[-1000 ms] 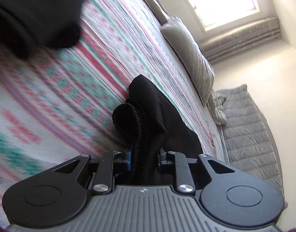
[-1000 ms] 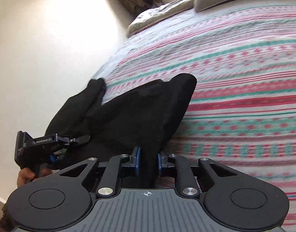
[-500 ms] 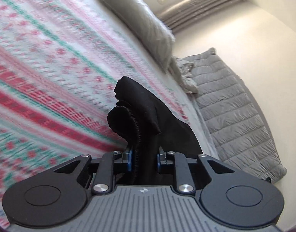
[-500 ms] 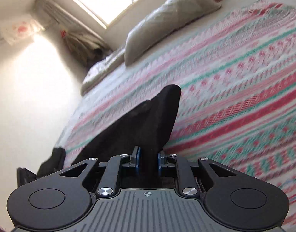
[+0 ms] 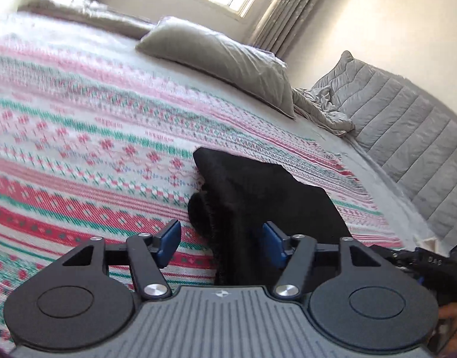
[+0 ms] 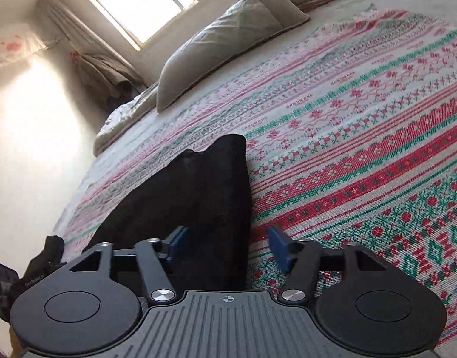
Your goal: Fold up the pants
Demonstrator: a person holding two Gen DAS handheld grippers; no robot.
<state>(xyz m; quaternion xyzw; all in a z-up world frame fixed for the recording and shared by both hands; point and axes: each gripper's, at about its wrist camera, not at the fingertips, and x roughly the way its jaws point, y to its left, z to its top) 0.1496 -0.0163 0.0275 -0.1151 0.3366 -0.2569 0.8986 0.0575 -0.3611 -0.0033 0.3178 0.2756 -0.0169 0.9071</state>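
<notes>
Pants (image 5: 258, 197), black, lying bunched on the patterned bedspread (image 5: 79, 155) below a grey pillow (image 5: 222, 56). Left hand-held gripper (image 5: 219, 243) and right hand-held gripper (image 6: 225, 246): jaws just opened, released, cloth lying loose between the blue pads (image 5: 168, 240) of each.

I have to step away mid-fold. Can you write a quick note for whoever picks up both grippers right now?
Left gripper: jaws have just opened, pads clear of the black fabric pants lying between them.
Right gripper: the same, just opened, nothing gripped.
The pants lie bunched on the red, green and white patterned bedspread, below the grey pillow.
Done: the carried end is set down and released.
Left: smooth the fold, check the edges, fold again if needed.
</notes>
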